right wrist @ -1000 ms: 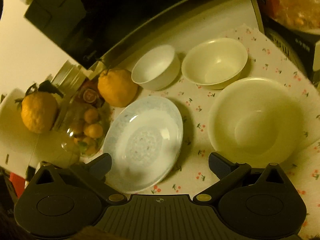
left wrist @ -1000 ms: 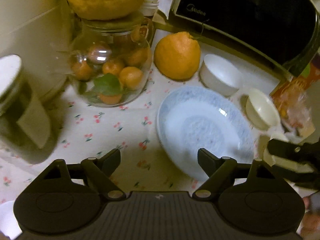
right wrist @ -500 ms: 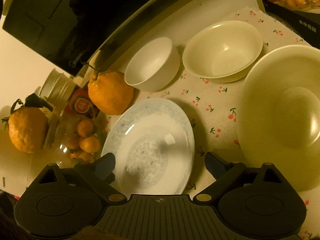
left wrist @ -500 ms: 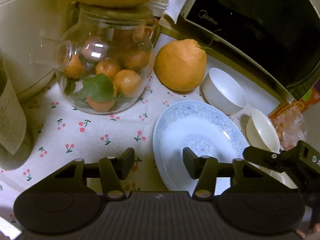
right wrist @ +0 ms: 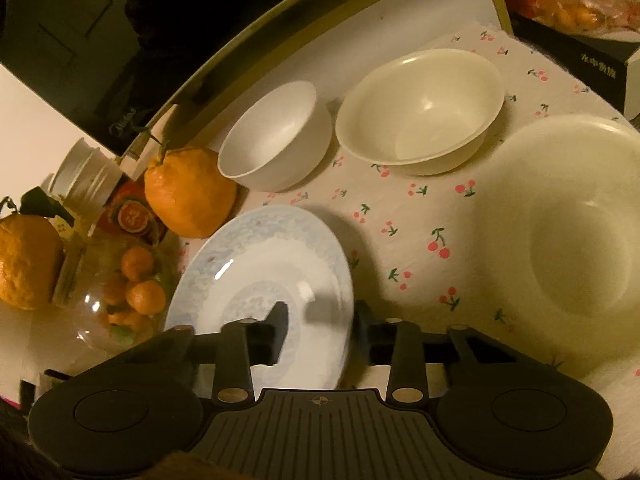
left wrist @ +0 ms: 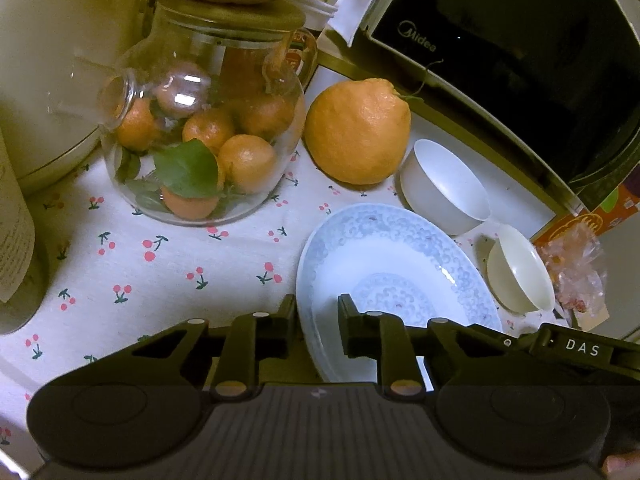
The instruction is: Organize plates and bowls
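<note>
A blue-patterned white plate (left wrist: 392, 276) (right wrist: 264, 268) lies on the cherry-print cloth. My left gripper (left wrist: 317, 312) straddles its near-left rim, jaws nearly closed on it. My right gripper (right wrist: 318, 320) straddles its right rim, one finger over the plate, one outside, narrowly apart. Behind the plate stand a small white bowl (left wrist: 444, 186) (right wrist: 276, 136) and a cream bowl (left wrist: 520, 270) (right wrist: 420, 108). A large cream bowl (right wrist: 572, 232) sits to the right.
A glass jar of small oranges (left wrist: 200, 132) stands at the left with a large citrus on its lid. Another large orange (left wrist: 358, 132) sits behind the plate. A black microwave (left wrist: 520, 40) lines the back. A snack bag (left wrist: 576, 268) lies at the right.
Both grippers moved in onto the plate's opposite rims and their jaws narrowed from wide open to close around the rim.
</note>
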`<state>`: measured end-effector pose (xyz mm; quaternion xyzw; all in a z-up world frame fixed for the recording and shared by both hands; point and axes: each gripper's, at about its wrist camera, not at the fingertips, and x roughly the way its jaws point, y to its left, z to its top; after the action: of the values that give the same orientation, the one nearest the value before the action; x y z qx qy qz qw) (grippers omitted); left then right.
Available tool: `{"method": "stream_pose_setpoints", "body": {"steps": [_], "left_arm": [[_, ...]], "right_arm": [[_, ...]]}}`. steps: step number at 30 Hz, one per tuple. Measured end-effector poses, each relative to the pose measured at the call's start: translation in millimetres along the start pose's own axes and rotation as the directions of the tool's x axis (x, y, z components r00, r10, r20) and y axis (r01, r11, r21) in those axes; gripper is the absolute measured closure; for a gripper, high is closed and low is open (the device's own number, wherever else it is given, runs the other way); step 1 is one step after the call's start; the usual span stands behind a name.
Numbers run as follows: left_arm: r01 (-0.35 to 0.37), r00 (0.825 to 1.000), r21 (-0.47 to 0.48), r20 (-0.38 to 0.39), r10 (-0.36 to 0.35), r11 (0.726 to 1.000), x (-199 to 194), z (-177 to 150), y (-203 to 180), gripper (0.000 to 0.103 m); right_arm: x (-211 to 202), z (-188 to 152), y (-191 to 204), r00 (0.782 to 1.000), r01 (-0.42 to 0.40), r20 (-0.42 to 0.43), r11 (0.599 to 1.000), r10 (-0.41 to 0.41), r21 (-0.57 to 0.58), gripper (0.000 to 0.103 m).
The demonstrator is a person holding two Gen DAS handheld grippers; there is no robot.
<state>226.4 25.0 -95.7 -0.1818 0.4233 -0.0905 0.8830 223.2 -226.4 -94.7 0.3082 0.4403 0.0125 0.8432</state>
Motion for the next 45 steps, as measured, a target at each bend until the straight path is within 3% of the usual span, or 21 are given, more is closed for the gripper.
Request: {"method": "stream_pose_setpoints", "body": {"steps": [4,9,18,27,45], "left_arm": [[-0.002,1.000,0.009,0.000,0.002,1.000,-1,-1,1,0.089],[-0.001,1.000,0.021,-0.006,0.002,1.000,-3,-2,-1,0.090],[-0.001,1.000,0.056,-0.012,0.002,0.998,-15,-7,-6,0.090],[-0.003,0.999,0.100,-0.049,0.008,0.995,-35,-24,-12,0.090],[-0.012,0.996,0.212,-0.088,0.031,0.977,-50,-47,-27,0.090]], "right_arm": [[-1,0,-1,1.000,0.026,0.009,1.000,-0.026,-0.018,0.085],[-4,-1,-2,0.999,0.029,0.014,0.999,-0.029,-0.023,0.087],[-21,1,1,0.999,0.016,0.030,0.999,-0.015,-0.035,0.088],[-41,-12,-5,0.995,0.087,-0.029,0.991,-0.091,-0.097,0.088],[-64,-30,-35,0.990,0.119,-0.083,0.993,-0.117,0.012,0.088]]}}
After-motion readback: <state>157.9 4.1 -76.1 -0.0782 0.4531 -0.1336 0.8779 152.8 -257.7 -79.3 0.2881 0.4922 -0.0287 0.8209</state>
